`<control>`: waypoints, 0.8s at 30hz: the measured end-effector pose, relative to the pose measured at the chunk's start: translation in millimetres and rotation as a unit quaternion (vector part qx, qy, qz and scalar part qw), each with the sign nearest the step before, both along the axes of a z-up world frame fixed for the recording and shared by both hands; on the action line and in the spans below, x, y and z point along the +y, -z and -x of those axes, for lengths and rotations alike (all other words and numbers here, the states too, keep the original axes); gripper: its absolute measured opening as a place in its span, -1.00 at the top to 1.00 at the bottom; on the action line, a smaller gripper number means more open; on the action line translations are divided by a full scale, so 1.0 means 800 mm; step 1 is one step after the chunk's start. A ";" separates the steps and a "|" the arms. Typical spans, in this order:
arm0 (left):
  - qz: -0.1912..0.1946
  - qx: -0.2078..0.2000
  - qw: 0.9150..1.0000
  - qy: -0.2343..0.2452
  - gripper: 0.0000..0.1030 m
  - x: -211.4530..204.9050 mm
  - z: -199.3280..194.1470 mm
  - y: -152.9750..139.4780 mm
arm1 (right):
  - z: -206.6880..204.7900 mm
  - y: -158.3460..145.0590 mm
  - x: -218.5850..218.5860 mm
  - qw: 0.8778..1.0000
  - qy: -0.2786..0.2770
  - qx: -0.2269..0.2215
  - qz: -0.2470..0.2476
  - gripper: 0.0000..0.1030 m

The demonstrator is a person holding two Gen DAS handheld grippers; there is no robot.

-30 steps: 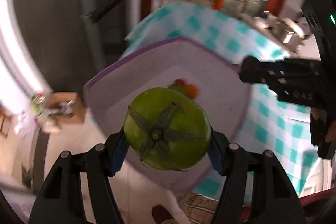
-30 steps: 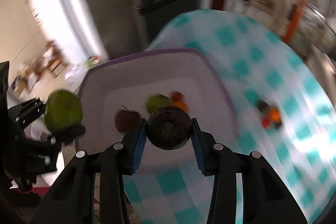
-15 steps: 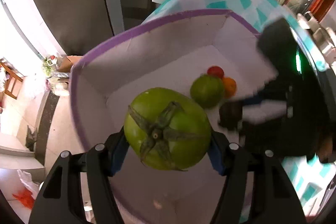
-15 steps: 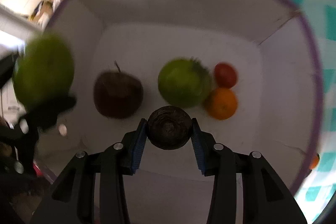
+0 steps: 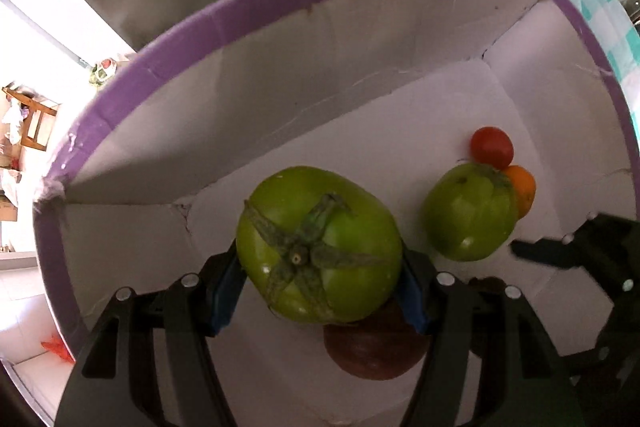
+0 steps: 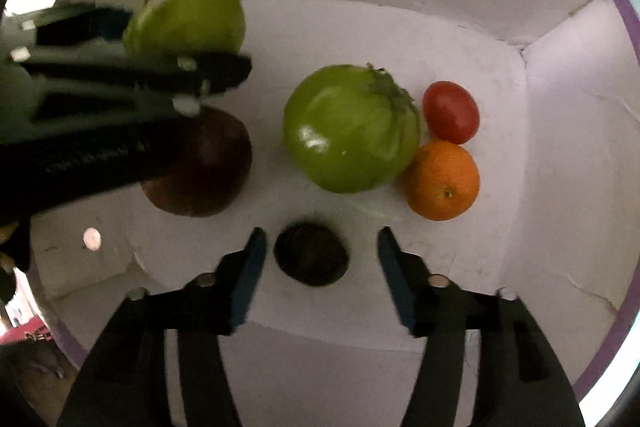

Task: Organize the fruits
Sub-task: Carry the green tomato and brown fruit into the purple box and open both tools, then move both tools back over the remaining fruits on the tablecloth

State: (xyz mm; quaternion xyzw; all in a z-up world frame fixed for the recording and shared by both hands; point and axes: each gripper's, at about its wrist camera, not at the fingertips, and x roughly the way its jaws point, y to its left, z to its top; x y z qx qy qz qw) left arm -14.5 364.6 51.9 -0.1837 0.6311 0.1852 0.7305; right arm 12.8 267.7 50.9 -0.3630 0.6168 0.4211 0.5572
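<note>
Right gripper (image 6: pixel 320 259) jaws opening, dark fruit (image 6: pixel 311 254) newly released into box (image 6: pixel 560 131); left gripper (image 5: pixel 320 283) clamps green tomato (image 5: pixel 318 243), deposit pending.

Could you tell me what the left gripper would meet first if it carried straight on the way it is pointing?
The left gripper, shut on the green tomato, points down into the box. The dark red fruit lies partly beneath it and would probably be touched first; depth is unclear.
</note>
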 end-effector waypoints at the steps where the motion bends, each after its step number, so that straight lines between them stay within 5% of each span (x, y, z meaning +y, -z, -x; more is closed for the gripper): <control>1: 0.002 0.002 1.000 -0.001 -0.28 0.000 0.000 0.000 | -0.001 -0.004 -0.001 1.000 0.005 -0.005 -0.003 -0.39; 6: 0.024 -0.027 0.999 -0.009 -0.30 0.011 0.000 -0.015 | -0.004 -0.079 -0.035 0.994 0.075 -0.039 -0.071 -0.40; 10: -0.036 -0.112 0.992 0.041 -0.82 0.001 0.017 -0.076 | 0.013 -0.187 -0.124 0.959 0.177 -0.101 -0.196 -0.66; 14: -0.071 -0.141 0.986 0.061 -0.86 0.000 0.026 -0.119 | 0.042 -0.249 -0.235 0.921 0.270 -0.164 -0.227 -0.69; 19: -0.118 -0.227 0.966 0.025 -0.94 -0.006 0.094 -0.176 | 0.105 -0.255 -0.358 0.869 0.400 -0.179 -0.229 -0.69; 24: -0.107 -0.311 0.944 0.038 -0.96 -0.074 0.144 -0.205 | 0.155 -0.198 -0.421 0.858 0.458 -0.172 -0.154 -0.69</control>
